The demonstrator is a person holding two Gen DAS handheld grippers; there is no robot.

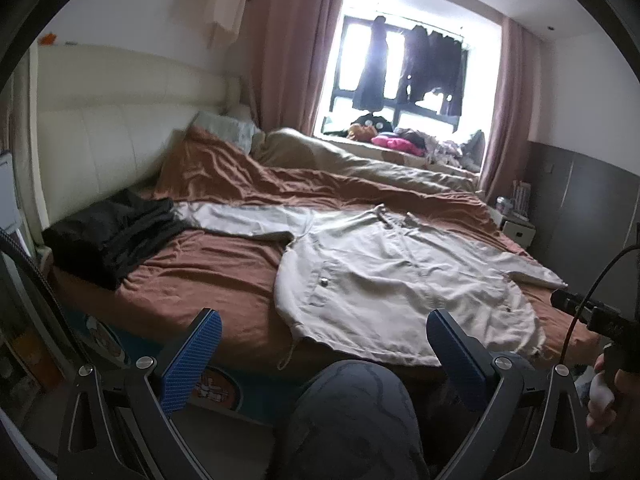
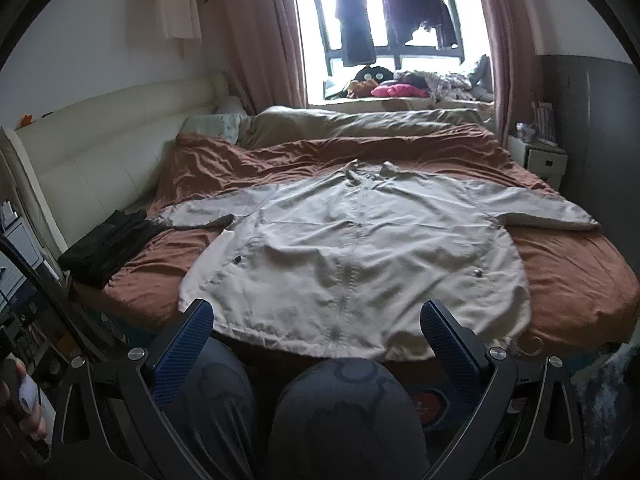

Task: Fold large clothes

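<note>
A large beige jacket [image 2: 352,256] lies spread flat, front up, on the brown bed sheet [image 2: 576,272], sleeves out to both sides, hem at the near bed edge. It also shows in the left wrist view [image 1: 400,276]. My left gripper [image 1: 324,332] is open and empty, held back from the bed, left of the jacket's hem. My right gripper [image 2: 316,320] is open and empty, just short of the hem's middle. The person's knees [image 2: 344,408] sit below both grippers.
A folded black garment [image 1: 108,236] lies on the bed's left side by the cream headboard [image 1: 100,136]. A tan duvet [image 2: 360,124] is bunched at the far side under the window. A white nightstand [image 2: 540,160] stands right of the bed.
</note>
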